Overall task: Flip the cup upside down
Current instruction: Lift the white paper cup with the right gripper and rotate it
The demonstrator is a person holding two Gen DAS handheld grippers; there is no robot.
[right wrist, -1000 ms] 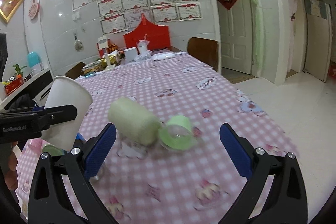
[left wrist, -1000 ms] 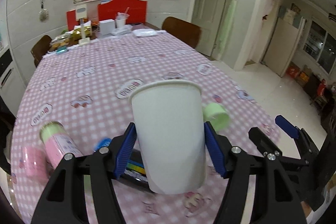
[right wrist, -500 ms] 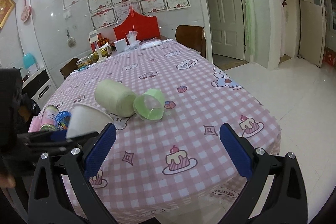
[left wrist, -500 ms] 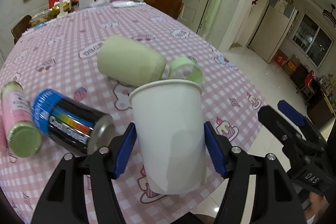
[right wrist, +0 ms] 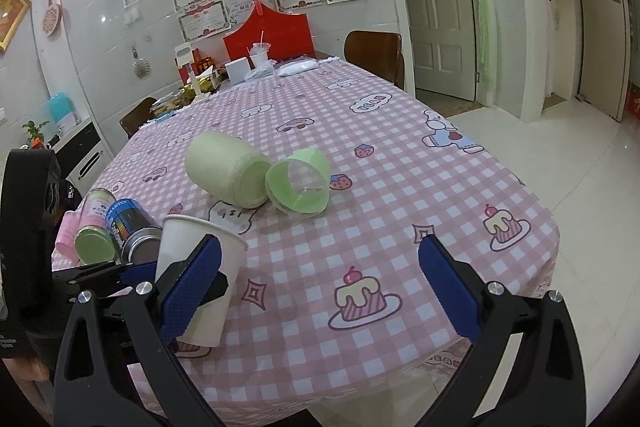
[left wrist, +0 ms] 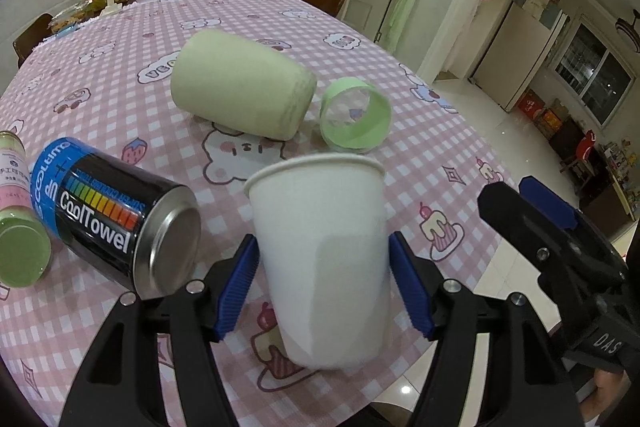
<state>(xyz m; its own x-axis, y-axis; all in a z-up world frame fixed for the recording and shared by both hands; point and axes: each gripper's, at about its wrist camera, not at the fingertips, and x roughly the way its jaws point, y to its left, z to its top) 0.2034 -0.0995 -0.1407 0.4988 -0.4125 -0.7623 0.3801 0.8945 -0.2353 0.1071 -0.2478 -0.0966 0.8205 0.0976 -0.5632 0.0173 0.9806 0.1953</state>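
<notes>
My left gripper [left wrist: 324, 283] is shut on a white paper cup [left wrist: 320, 251], rim up, with its blue pads on both sides of the cup's lower half. The cup is at the near edge of the pink checked table [left wrist: 400, 107]; I cannot tell whether its base touches the cloth. In the right wrist view the same cup [right wrist: 200, 267] shows at lower left, held by the left gripper [right wrist: 132, 275]. My right gripper [right wrist: 320, 291] is open and empty, to the right of the cup above the table's near corner.
A pale green cup [left wrist: 240, 95] lies on its side mid-table, with a green ring lid [left wrist: 356, 115] beside it. A black CoolTowel can [left wrist: 116, 219] and a pink bottle with a green cap [left wrist: 16, 227] lie at the left. Boxes and clutter [right wrist: 240, 67] stand at the far end.
The left gripper has pulled the cup back and down towards the table's near edge, tilting to look down. The right gripper has drawn back and stays open.
</notes>
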